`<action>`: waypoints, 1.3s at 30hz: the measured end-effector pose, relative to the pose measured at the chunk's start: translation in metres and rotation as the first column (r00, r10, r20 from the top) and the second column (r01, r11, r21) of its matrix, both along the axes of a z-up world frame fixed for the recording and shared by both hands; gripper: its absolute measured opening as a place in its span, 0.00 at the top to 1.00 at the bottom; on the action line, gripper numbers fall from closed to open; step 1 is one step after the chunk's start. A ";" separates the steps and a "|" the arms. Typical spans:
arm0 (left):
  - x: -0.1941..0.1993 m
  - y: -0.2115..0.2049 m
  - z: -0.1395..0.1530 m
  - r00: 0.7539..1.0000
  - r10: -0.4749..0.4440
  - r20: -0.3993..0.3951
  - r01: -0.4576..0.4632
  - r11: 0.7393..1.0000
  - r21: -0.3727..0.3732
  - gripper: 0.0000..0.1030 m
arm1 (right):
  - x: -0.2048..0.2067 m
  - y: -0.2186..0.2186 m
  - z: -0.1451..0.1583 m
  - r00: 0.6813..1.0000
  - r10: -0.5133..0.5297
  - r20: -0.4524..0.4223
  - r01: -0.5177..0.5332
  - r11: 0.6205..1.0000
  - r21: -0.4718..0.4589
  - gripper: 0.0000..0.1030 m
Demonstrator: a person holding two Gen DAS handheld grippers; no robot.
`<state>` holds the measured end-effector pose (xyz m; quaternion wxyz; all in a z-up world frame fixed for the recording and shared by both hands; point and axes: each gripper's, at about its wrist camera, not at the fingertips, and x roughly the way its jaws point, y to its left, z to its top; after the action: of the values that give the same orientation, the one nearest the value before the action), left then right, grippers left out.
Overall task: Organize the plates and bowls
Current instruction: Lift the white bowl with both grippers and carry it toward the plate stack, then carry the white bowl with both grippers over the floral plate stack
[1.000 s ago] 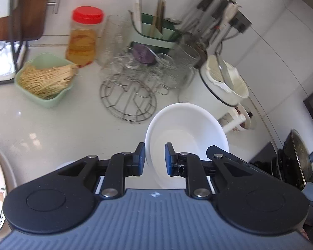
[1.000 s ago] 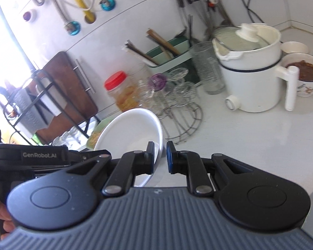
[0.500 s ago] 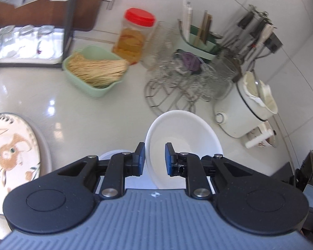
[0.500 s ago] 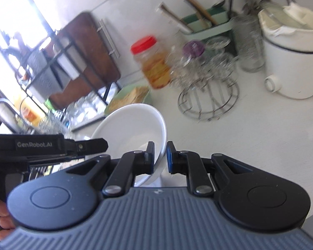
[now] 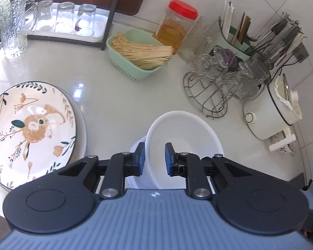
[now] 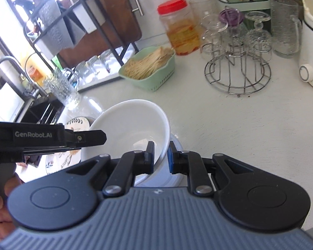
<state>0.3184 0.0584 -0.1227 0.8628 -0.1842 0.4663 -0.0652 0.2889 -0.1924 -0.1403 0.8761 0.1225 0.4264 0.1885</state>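
Note:
A plain white bowl hangs tilted just above the counter, held from two sides. My left gripper is shut on its near rim. In the right wrist view the same white bowl has its right rim pinched in my right gripper. A finger of the left gripper reaches in from the left there, held by a hand. Directly under the bowl sits another white dish, mostly hidden. A floral plate lies to the left on top of a grey-rimmed plate.
A green basket of noodles, a red-lidded jar and a wire rack of glasses stand behind. A white cooker is at the right. A glass pitcher and a tray of glasses are at the back left, with a sink beyond.
Both grippers have carried the white bowl leftward and lower. The floral plate and the pitcher have come into view, and a white dish now shows under the bowl.

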 end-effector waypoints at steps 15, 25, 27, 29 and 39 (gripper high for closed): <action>0.001 0.017 -0.020 0.998 0.006 -0.056 -0.007 1.000 -0.017 0.57 | 0.003 -0.002 0.005 0.999 -0.006 0.034 0.007 0.999 -0.041 0.59; 0.008 0.009 -0.052 0.991 -0.051 -0.126 0.050 0.999 -0.011 0.57 | 0.021 -0.006 -0.022 0.997 -0.017 -0.072 0.018 1.000 0.007 0.59; 0.011 0.008 -0.060 0.987 -0.052 -0.151 0.049 0.999 -0.020 0.58 | 0.021 -0.005 -0.028 0.995 -0.025 -0.098 0.026 1.000 0.012 0.59; 0.014 0.007 -0.067 0.984 -0.058 -0.166 0.053 0.998 -0.034 0.58 | 0.022 -0.005 -0.031 0.994 -0.023 -0.111 0.025 1.000 0.018 0.59; 0.025 0.002 -0.093 0.980 -0.038 -0.196 0.027 0.998 -0.058 0.76 | 0.026 -0.006 -0.046 0.992 -0.012 -0.125 0.014 1.000 0.015 0.73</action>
<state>0.3432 0.0606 -0.2161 0.8057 -0.2056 0.5506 -0.0735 0.3153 -0.1983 -0.1858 0.8480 0.1435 0.4781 0.1781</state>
